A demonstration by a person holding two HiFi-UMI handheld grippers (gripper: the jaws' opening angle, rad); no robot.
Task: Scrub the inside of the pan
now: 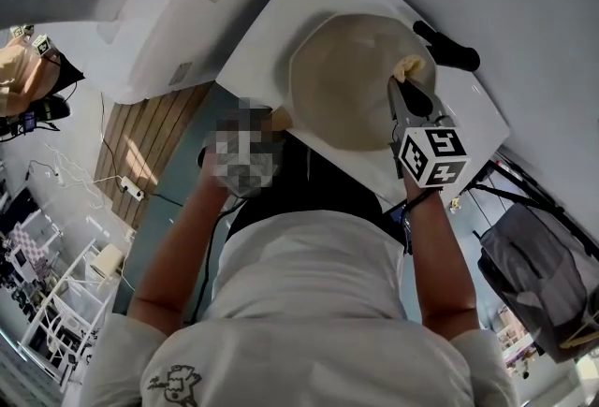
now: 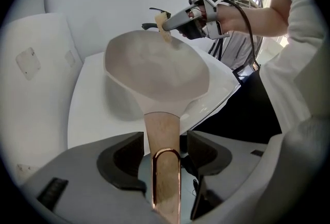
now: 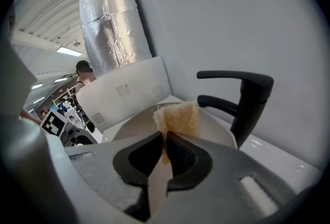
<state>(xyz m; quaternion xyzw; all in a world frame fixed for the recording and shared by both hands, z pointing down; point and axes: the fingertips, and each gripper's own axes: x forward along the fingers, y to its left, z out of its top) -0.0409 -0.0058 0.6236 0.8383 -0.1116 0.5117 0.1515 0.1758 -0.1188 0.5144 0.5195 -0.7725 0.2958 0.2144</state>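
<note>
left tongs [image 2: 165,143]: jaws wide apart, one on each side of the pan's handle [image 2: 162,127]; a slim gap shows on one side, so probably no grip yet.
right tongs [image 3: 166,138]: pinched tight on a sponge [image 3: 178,119], held at the pan's rim on the tap side.
pan [image 2: 154,71]: sits in the white sink [image 2: 87,109], just beside the black tap [image 3: 247,99], handle pointing away from the tap.
handling: pan looks stiff and smooth and may skid under scrubbing; clamp the handle, the end far from the tap.
</note>
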